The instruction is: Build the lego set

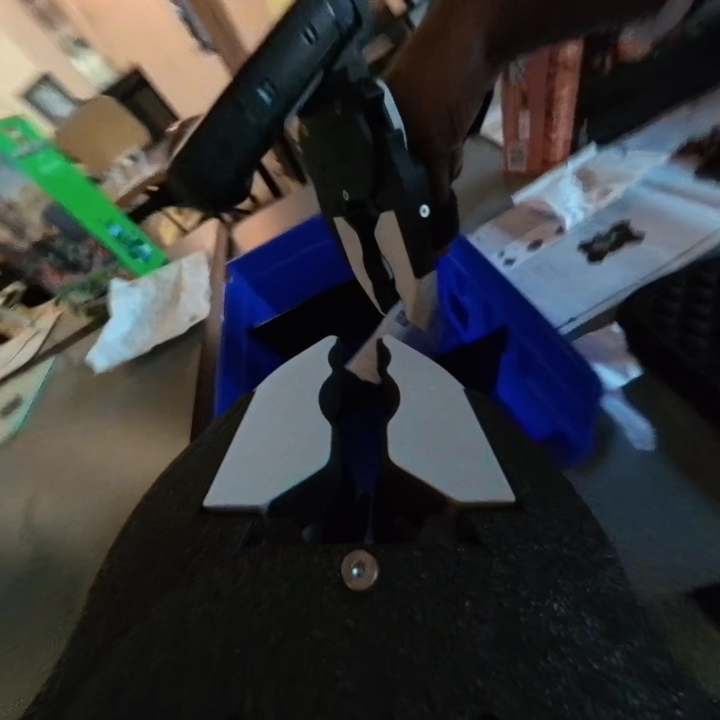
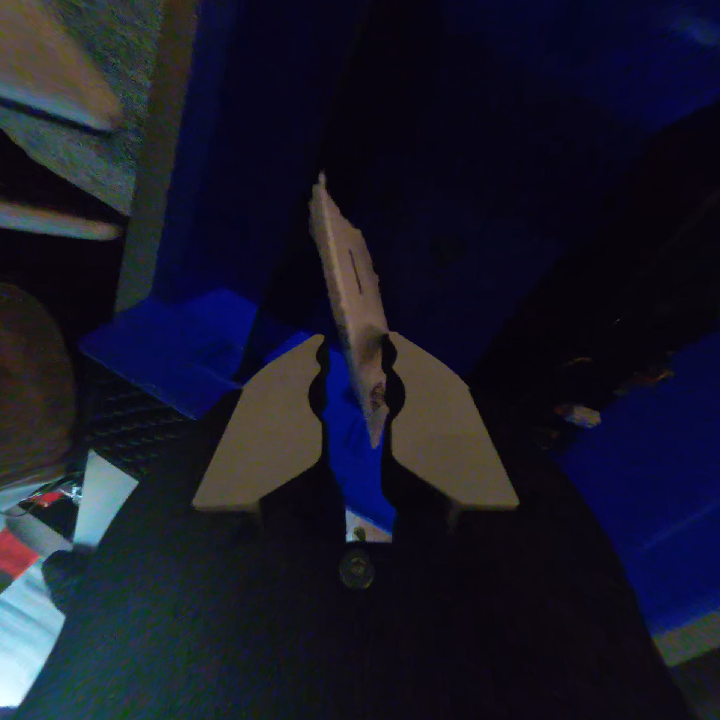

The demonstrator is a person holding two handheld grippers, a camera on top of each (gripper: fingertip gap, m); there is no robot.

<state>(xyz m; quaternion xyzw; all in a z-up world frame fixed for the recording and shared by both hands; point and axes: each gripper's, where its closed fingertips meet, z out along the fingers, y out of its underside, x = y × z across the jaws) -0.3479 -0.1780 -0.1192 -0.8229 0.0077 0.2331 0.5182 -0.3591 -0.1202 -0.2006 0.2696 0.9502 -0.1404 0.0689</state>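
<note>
While both views are blurred, the main things can be made out. The left gripper points at a blue bin w/ a dark inside. A pale flat strip, prob. card or paper, runs from its jaws up to the right gripper, which reaches down from above. The strip's near end lies against the left gripper's right finger; the jaws stand a little apart, and whether the left finger presses it can't be told. A small printed patch shows on the strip by the bin's rim, too blurred to read.

In the right wrist view the strip stands up out of the right gripper's jaws, touching its right finger. Blue shows in a clear gap between strip and left finger, so that grip is slack, not clenched.

Round about: a green box w/ unreadable print at left, white crumpled paper beside the bin, printed sheets at right, an orange carton behind.
</note>
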